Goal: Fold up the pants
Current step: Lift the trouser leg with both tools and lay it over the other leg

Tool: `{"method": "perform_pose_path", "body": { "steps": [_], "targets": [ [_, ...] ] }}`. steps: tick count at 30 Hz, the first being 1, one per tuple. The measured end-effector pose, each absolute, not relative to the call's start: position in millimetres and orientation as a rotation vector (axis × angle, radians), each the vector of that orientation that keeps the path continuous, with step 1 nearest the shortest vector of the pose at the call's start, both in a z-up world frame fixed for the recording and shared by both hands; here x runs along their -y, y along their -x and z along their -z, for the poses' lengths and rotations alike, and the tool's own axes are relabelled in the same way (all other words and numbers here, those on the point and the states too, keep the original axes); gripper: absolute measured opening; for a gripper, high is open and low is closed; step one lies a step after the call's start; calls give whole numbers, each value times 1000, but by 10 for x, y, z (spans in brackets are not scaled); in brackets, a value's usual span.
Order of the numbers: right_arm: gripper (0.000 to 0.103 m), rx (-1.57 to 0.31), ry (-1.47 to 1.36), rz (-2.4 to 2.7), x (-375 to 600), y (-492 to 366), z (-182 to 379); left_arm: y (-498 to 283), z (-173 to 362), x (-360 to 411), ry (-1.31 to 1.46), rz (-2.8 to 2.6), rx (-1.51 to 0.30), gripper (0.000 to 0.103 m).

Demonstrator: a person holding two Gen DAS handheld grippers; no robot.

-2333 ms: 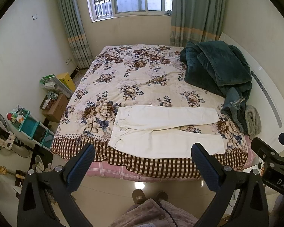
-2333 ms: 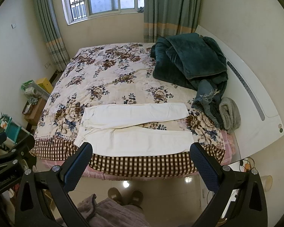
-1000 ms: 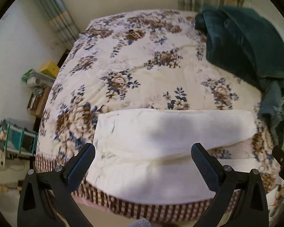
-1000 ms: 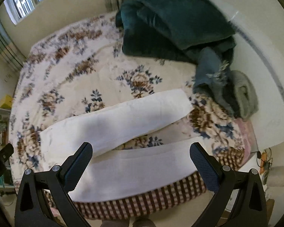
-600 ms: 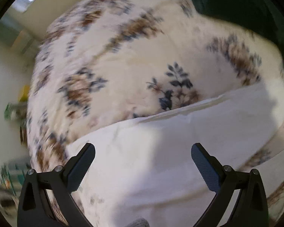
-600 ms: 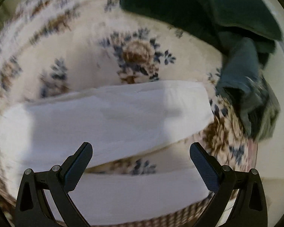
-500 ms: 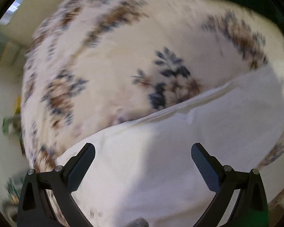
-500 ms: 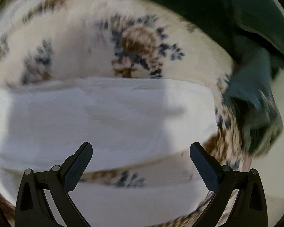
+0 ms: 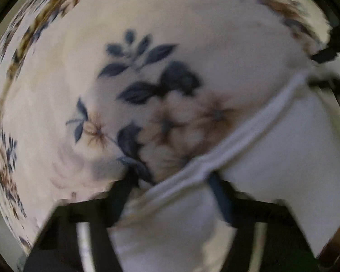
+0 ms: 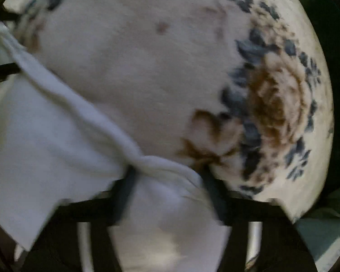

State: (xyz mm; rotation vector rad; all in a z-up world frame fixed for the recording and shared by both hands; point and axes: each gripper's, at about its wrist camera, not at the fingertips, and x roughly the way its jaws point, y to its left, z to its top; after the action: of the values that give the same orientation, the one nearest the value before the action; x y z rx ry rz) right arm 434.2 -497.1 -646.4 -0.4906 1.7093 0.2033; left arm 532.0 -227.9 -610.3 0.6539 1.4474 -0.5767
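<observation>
The white pants (image 9: 272, 149) lie on the floral bedspread (image 9: 83, 72). My left gripper (image 9: 172, 179) is down at the far edge of the upper pant leg, its fingers (image 9: 124, 190) narrowed around the bunched white edge. In the right wrist view the pants (image 10: 45, 140) fill the lower left. My right gripper (image 10: 167, 176) straddles the same far edge further along, its fingers (image 10: 124, 188) closing on a raised fold of white cloth. Both views are blurred. The other gripper shows dimly at each frame's edge.
The floral bedspread (image 10: 158, 72) fills both views beyond the pants. A dark green blanket (image 10: 328, 45) lies at the right edge of the right wrist view.
Both grippers have dropped from above the bed down onto the upper pant leg's far edge. Their fingers have narrowed from wide open around the cloth edge.
</observation>
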Motion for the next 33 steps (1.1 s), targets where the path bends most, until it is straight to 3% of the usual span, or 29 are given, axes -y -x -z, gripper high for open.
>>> {"method": "perform_pose_path", "body": {
  "steps": [1,4,12,16,20,23,30,32,33],
  "targets": [
    [17,-1680,466,-171,5041,-4336,6401,-5290,6039,2286,-664,575,-1427,26],
    [11,-1623,357,-132,5271,-4259,6189,-5224,5831,2243,-635,540,-1370,11],
    [8,-1432,193,-55,5653,-3710,5417,-4568,4948,1888,-393,450,-1255,6],
    [8,-1379,110,-34,5402,-3118,4989,-3681,4714,1856,-338,416,-1204,0],
    [8,-1397,17,-40,4802,-2009,4694,-2750,4572,1755,-229,402,-1283,0],
    [7,-1439,31,-75,4470,-1338,4681,-2298,4822,1628,-122,401,-1441,0],
    [8,-1575,98,-146,4165,-854,5224,-2409,5016,1439,37,325,-1518,4],
    [15,-1653,104,-161,4101,-857,5437,-2619,5053,1296,130,293,-1517,18],
    [19,-1688,51,-152,4122,-885,5489,-2746,5080,1210,186,260,-1529,36]
  ]
}}
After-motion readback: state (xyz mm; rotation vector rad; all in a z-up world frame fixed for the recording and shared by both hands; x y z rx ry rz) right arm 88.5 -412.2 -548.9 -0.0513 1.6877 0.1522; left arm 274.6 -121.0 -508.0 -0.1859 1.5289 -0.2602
